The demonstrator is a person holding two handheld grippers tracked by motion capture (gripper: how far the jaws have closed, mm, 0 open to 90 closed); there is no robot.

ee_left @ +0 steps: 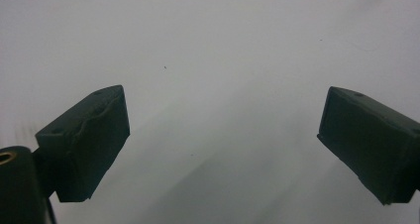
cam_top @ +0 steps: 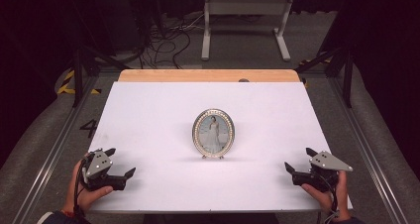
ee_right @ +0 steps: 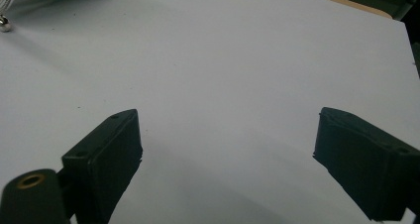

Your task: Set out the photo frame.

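A: Start at the left. What sits there?

B: The left gripper point(cam_top: 120, 163), black with a grey three-cornered plate, rests in the person's left hand point(cam_top: 86, 194) near the near-left corner of the white rectangular table top point(cam_top: 148, 110). Its jaws stand wide apart with nothing between them; in the left gripper view point(ee_left: 223, 135) only bare white surface lies beyond them.

A: How much room has it?

B: The table's left edge is just beside it, the near edge just under the hand. Toward the middle the white surface runs open.

A: And in the middle?

B: The oval silver picture frame with a beaded rim and a portrait of a figure in white point(cam_top: 213, 133) stands upright on small feet, about midway between the side edges and well apart from both grippers. It is the one thing standing on the surface.

A: The right?

B: The right gripper point(cam_top: 300, 160), of the same make, sits in the right hand point(cam_top: 324, 194) near the near-right corner, jaws wide and empty too. In the right gripper view point(ee_right: 225, 149) the frame's foot peeks in at the top-left corner.

A: Behind?

B: A light wooden strip point(cam_top: 208, 75) along the far edge, then grey floor with black cables point(cam_top: 163, 40) and a white metal stand point(cam_top: 245, 16).
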